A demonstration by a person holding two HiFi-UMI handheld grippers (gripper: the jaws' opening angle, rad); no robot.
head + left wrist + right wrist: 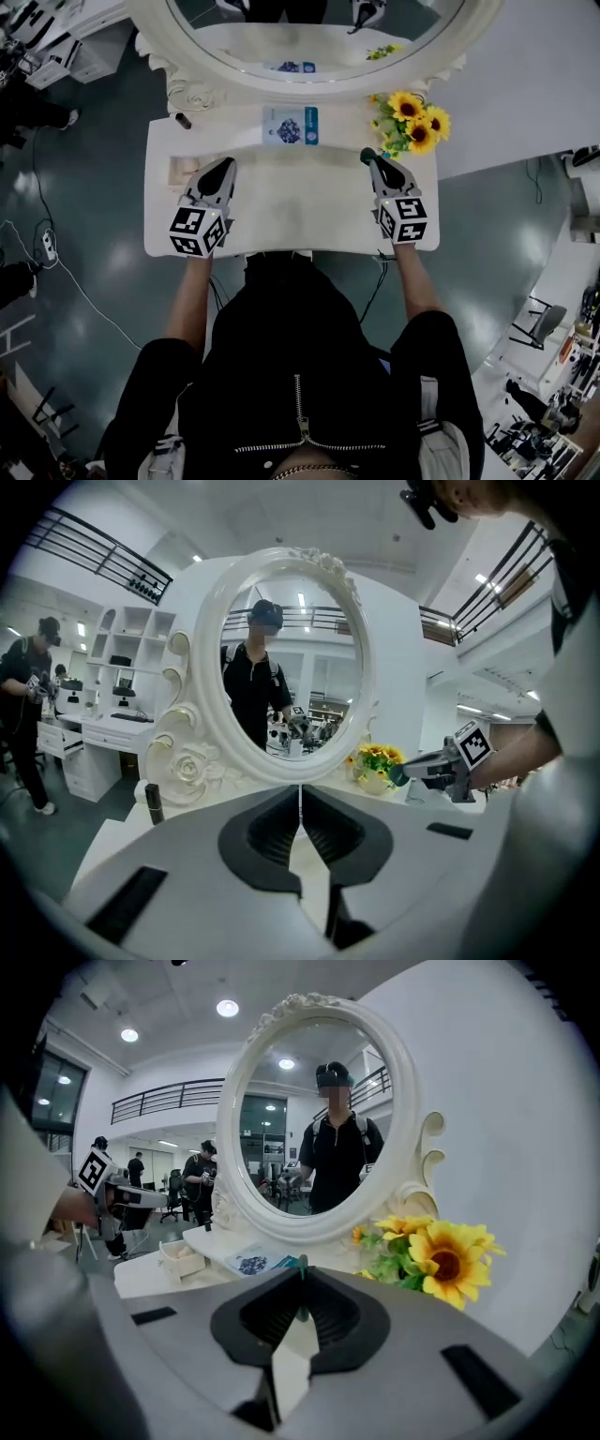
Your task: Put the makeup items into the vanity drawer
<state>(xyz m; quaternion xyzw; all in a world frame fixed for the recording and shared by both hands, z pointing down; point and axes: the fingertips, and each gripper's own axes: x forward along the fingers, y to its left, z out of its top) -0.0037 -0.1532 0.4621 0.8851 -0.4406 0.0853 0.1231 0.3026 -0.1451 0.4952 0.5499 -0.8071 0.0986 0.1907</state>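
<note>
My right gripper hovers over the right side of the white vanity top, in front of the sunflowers. It is shut on a small dark-green makeup item, which shows as a green sliver at the jaw tips and as a round end in the left gripper view. My left gripper is over the left side, shut and holding nothing. A small open drawer sits just left of it and appears again in the right gripper view. A dark tube stands by the mirror base.
A big oval mirror in an ornate white frame rises at the back. A blue-and-white packet lies below it. The sunflowers stand at the back right. Around the vanity the floor holds cables and furniture, and other people stand farther off.
</note>
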